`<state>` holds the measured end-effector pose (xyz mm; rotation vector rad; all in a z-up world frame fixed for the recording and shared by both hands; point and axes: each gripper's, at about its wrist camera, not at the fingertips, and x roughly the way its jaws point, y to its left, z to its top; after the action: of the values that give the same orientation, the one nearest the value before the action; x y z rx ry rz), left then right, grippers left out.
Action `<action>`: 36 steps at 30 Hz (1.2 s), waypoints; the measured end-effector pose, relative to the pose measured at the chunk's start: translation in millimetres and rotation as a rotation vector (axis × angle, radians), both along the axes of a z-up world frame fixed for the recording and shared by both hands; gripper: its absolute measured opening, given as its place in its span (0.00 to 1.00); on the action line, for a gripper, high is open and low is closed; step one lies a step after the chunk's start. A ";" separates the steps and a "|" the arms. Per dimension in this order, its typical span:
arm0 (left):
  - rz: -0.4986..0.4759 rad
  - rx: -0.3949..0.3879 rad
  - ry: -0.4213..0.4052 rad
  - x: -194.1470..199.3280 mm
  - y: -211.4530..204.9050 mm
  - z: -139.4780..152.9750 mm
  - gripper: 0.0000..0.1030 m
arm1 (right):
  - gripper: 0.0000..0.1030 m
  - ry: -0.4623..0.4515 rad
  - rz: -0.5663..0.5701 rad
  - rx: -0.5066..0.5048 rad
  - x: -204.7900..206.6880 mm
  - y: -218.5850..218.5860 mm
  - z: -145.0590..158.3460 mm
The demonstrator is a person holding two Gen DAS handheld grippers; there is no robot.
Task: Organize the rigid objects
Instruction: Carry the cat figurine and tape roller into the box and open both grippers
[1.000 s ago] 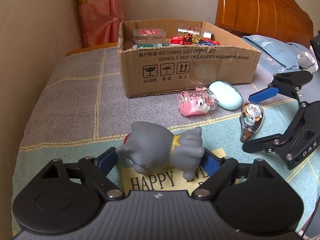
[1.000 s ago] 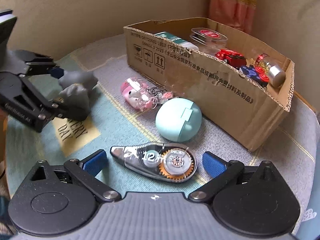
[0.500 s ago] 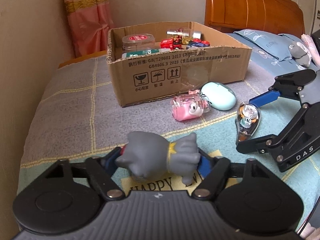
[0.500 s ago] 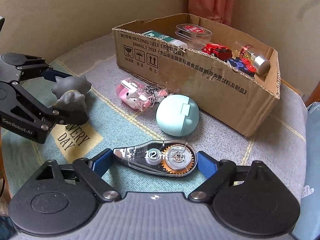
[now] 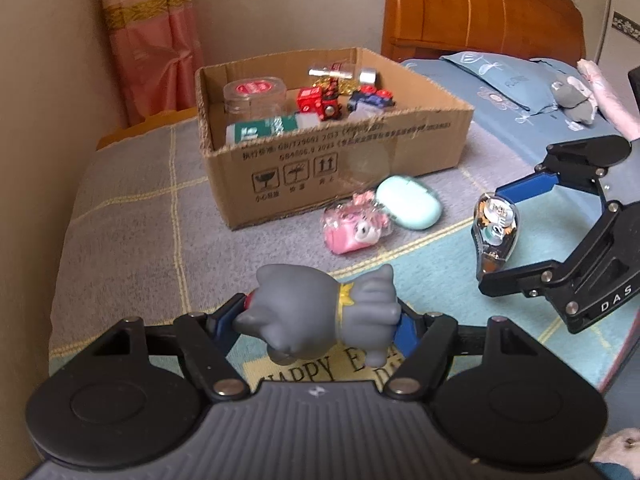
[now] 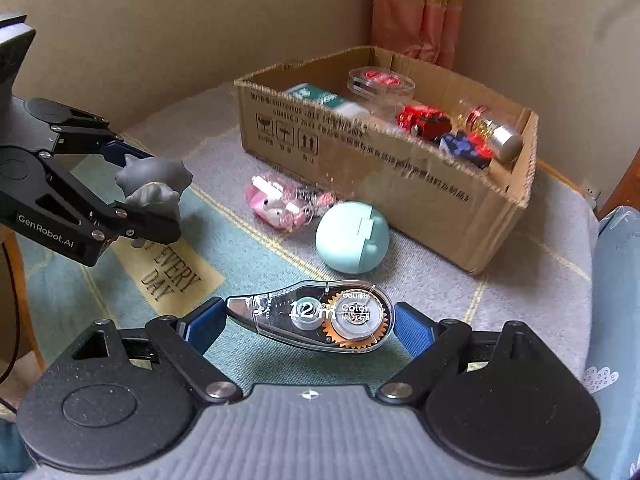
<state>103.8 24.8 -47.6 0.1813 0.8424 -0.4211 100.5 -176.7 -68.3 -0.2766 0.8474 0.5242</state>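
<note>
My left gripper [image 5: 316,320] is shut on a grey toy figure [image 5: 320,310] and holds it above the mat; both show in the right wrist view, the gripper [image 6: 136,196] and the figure [image 6: 154,184], at left. My right gripper [image 6: 308,320] is shut on a clear correction tape dispenser [image 6: 316,314], lifted off the mat; it also shows in the left wrist view [image 5: 494,232]. An open cardboard box [image 5: 344,168] [image 6: 400,168] stands beyond, holding a jar, toy cars, a bottle and a green pack.
A pink transparent keychain toy [image 5: 354,230] [image 6: 276,202] and a mint egg-shaped case [image 5: 408,202] [image 6: 352,238] lie in front of the box. A "HAPPY EVERY DAY" mat [image 6: 168,276] covers the table. A bed with blue pillow [image 5: 500,80] is at right, a curtain [image 5: 152,36] behind.
Both grippers have closed on their objects and risen: the grey figure and the tape dispenser are lifted off the mat, and the box now shows from higher up.
</note>
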 end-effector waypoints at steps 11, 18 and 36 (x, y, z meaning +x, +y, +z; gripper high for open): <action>-0.063 0.065 -0.064 18.1 -15.5 50.8 0.70 | 0.90 -0.075 -0.043 0.041 1.3 -10.4 46.9; -0.054 0.051 -0.113 58.4 -22.8 81.7 0.71 | 0.90 -0.146 -0.070 0.083 15.8 -10.8 72.6; 0.059 0.041 -0.065 181.3 -44.2 72.0 0.71 | 0.90 -0.190 -0.123 0.115 51.6 -13.5 90.6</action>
<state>285.1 -19.5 24.3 0.2063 0.7905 -0.3415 152.1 -190.2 22.3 -0.1645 0.6430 0.4222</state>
